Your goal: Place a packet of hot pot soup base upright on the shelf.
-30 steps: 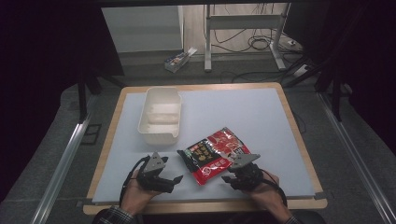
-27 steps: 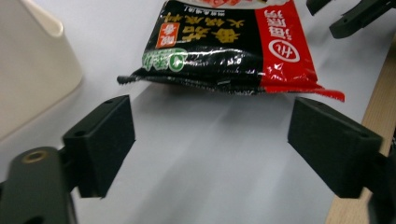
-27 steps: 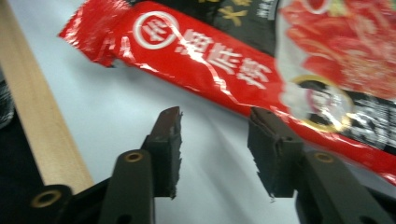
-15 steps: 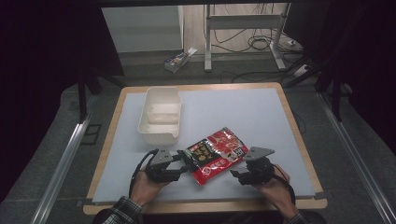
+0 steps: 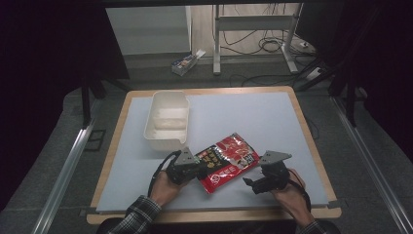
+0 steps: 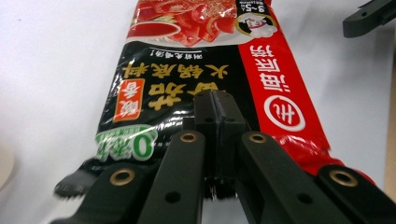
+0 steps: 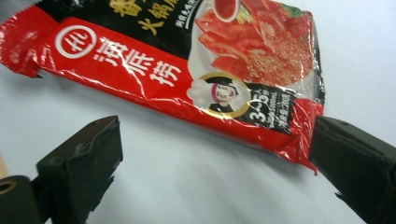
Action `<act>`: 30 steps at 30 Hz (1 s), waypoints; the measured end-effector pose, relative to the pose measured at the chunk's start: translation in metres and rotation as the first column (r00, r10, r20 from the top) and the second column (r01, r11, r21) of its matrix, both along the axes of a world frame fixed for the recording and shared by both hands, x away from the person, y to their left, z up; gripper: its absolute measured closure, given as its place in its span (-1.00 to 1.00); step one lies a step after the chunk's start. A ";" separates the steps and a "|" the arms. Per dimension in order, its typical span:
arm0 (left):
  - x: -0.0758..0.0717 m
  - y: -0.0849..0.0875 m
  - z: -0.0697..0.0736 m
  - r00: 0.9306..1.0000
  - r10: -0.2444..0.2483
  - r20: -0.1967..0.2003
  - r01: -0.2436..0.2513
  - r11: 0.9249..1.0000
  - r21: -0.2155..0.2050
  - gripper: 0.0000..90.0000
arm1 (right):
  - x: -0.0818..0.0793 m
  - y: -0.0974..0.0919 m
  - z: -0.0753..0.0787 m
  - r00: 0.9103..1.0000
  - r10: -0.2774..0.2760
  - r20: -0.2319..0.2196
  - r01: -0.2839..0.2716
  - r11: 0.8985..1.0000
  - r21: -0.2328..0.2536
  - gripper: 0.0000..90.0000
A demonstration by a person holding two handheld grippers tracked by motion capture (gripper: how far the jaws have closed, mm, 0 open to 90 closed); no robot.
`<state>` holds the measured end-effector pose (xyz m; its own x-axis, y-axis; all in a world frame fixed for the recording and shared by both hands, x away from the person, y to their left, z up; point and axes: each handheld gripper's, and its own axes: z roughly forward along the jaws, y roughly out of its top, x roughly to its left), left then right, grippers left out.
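A red and black food packet lies flat on the white table top, near its front edge. My left gripper is at the packet's left end. In the left gripper view its jaws have just been closing and now meet, shut on the black end of the packet. My right gripper sits just off the packet's right side. Its jaws have just been opening and stand wide, with bare table between them and the packet's red corner close to one fingertip.
A white plastic bin stands on the table behind the left gripper, a little to the left. The wooden table rim runs just in front of both hands. A small box and cables lie on the floor beyond the table.
The left gripper slid right onto the packet's end and shut there. The right gripper drew back off the packet to the right and opened.
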<state>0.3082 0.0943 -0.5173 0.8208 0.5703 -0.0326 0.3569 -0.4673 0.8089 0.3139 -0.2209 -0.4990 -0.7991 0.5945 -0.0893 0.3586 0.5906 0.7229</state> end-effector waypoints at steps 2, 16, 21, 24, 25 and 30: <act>0.002 -0.003 -0.003 1.000 -0.002 -0.001 0.002 1.000 0.014 1.00 | 0.002 -0.001 -0.001 1.000 -0.008 -0.010 0.008 1.000 -0.003 -0.99; -0.003 -0.003 -0.017 1.000 0.016 -0.014 -0.016 1.000 0.024 1.00 | 0.005 -0.023 0.002 0.997 -0.074 -0.002 0.074 0.997 -0.012 -1.00; -0.006 -0.001 -0.019 1.000 0.022 -0.013 -0.022 1.000 0.020 1.00 | 0.003 -0.029 0.000 0.996 -0.087 -0.031 0.086 0.996 -0.011 -1.00; -0.008 0.000 -0.020 1.000 0.026 -0.012 -0.026 0.999 0.023 1.00 | 0.002 -0.029 -0.001 0.996 -0.087 -0.035 0.087 0.996 -0.021 -1.00; -0.009 0.001 -0.020 1.000 0.026 -0.013 -0.026 0.999 0.023 1.00 | 0.002 -0.029 -0.001 0.996 -0.087 -0.036 0.086 0.996 -0.023 -1.00; -0.012 0.005 -0.022 0.999 0.027 -0.021 -0.026 0.999 0.026 1.00 | 0.000 -0.031 0.001 0.995 -0.098 -0.037 0.097 0.995 -0.021 -1.00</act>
